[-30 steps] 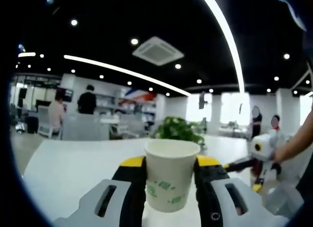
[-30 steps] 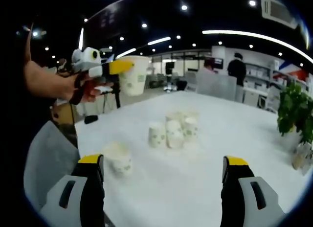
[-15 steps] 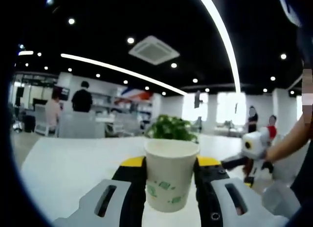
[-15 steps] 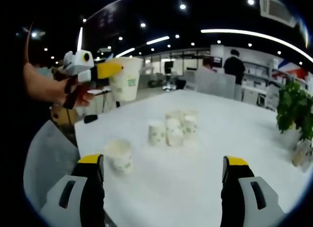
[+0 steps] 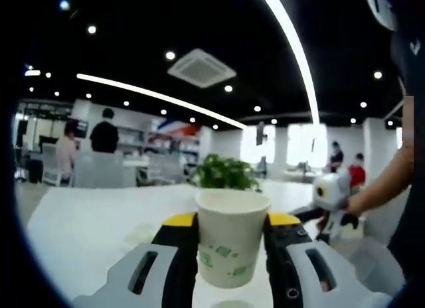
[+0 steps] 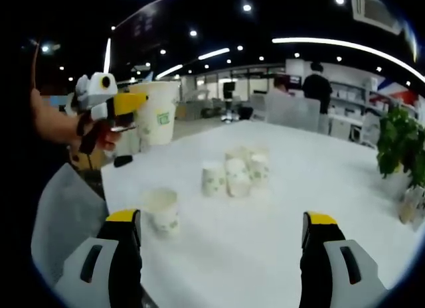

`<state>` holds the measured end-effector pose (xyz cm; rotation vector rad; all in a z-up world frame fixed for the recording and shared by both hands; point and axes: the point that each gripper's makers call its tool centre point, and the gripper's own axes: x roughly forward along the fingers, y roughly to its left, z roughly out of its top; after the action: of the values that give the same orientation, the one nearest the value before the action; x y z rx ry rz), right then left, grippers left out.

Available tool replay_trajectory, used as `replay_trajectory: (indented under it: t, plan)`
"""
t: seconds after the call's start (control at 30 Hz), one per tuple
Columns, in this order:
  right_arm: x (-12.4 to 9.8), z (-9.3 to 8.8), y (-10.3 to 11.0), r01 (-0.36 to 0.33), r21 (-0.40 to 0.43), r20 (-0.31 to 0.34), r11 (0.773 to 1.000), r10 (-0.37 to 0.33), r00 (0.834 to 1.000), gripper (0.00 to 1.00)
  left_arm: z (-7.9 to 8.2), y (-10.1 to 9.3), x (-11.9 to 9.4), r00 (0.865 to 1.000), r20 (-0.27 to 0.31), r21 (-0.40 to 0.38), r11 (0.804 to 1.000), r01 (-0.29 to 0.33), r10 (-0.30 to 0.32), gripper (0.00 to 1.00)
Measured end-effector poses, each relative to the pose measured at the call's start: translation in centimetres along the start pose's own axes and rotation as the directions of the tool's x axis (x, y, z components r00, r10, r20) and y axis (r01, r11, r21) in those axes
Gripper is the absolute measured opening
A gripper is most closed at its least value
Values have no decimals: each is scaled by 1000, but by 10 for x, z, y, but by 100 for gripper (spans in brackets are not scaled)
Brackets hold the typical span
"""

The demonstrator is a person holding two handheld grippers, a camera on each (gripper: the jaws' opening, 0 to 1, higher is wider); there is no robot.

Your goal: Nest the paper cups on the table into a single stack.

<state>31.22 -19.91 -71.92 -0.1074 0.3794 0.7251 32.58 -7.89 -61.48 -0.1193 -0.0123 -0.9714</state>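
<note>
**Cup stacking barely begun**

Found no stack yet. Saw one paper cup point(image 5: 232, 236) pinched upright between the jaws of the left gripper point(image 5: 232, 251), held up in the air at the near left end of the table point(image 6: 319, 188). Saw the same cup point(image 6: 156, 112) in the right gripper view, up high and well apart from the others.

Counted the cups left on the table. Found one cup alone point(image 6: 161, 212) near the front left. Found a small bunch of cups point(image 6: 236, 172) close together in the middle, looked like about four, too blurry to be sure. Made it about six cups in all, with none nested so far.

Saw the right gripper point(image 6: 220, 255) with its jaws spread wide and nothing between them, hanging over the near side of the table.

Spotted one green plant point(image 6: 400, 145) on the far right of the table.
</note>
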Motion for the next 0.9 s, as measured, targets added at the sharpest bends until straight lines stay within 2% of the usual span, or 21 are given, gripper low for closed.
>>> replay_trajectory:
  t: [0.2, 0.57, 0.9]
  plan:
    - [2, 0, 1, -5, 1, 1, 1000, 5, 1000, 100, -5, -2, -4, 1000, 1, -15, 1000, -10, 10, 36]
    - [2, 0, 3, -9, 0, -3, 1000, 9, 1000, 100, -3, -4, -4, 1000, 8, -14, 1000, -8, 8, 37]
    - [0, -4, 3, -7, 5, -10, 1000, 7, 1000, 100, -29, 0, -9, 1000, -20, -43, 999, -15, 14, 38]
